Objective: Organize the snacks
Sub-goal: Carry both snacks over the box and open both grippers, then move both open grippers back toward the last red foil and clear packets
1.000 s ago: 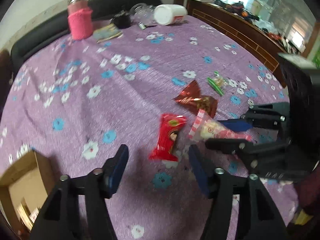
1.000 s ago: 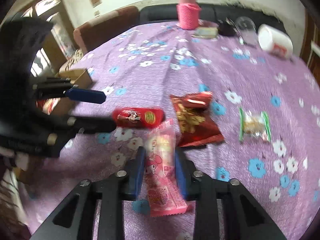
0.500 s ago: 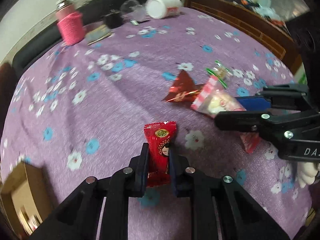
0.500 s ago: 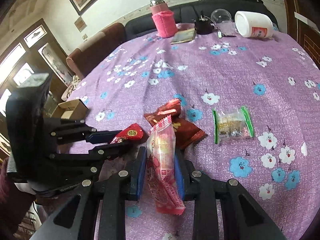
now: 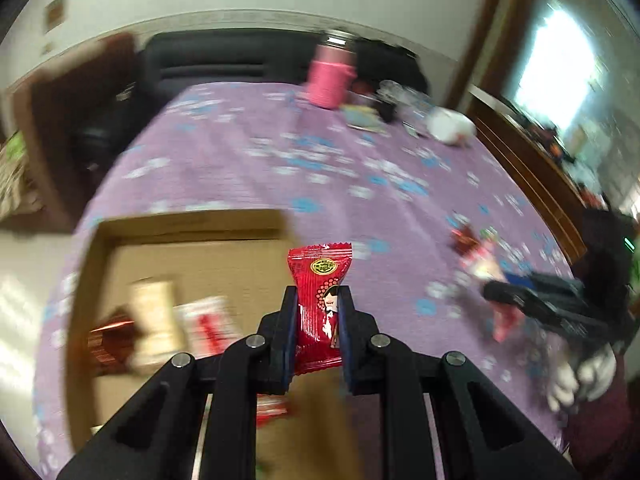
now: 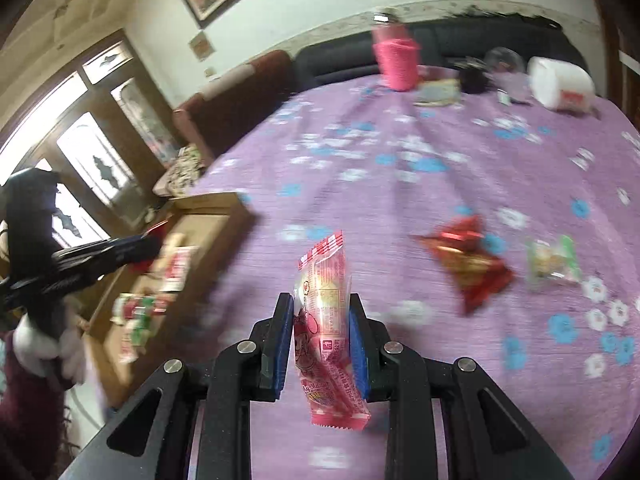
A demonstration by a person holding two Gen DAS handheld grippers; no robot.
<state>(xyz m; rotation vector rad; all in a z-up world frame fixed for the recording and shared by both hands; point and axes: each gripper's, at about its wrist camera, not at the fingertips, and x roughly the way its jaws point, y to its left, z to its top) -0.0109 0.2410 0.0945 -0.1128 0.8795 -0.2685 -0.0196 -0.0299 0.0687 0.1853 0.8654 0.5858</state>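
The cardboard box (image 5: pixel 192 240) sits at the left edge of the purple cloth (image 5: pixel 280 168). Above its right rim, the left gripper (image 5: pixel 318 312) pinches a red snack packet (image 5: pixel 320 300). Right of the box, clear of the cloth, the right gripper (image 6: pixel 320 320) clamps a pink candy bag (image 6: pixel 326 320). Farther right lie a red wrapper (image 6: pixel 468 264) and a green-edged packet (image 6: pixel 554 260).

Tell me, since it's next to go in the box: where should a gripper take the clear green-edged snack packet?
Probably across the narrow middle of the green-edged packet, coming from above. It lies flat on the tablecloth, apart from the red foil bag, and its green sealed ends look thin and slippery.
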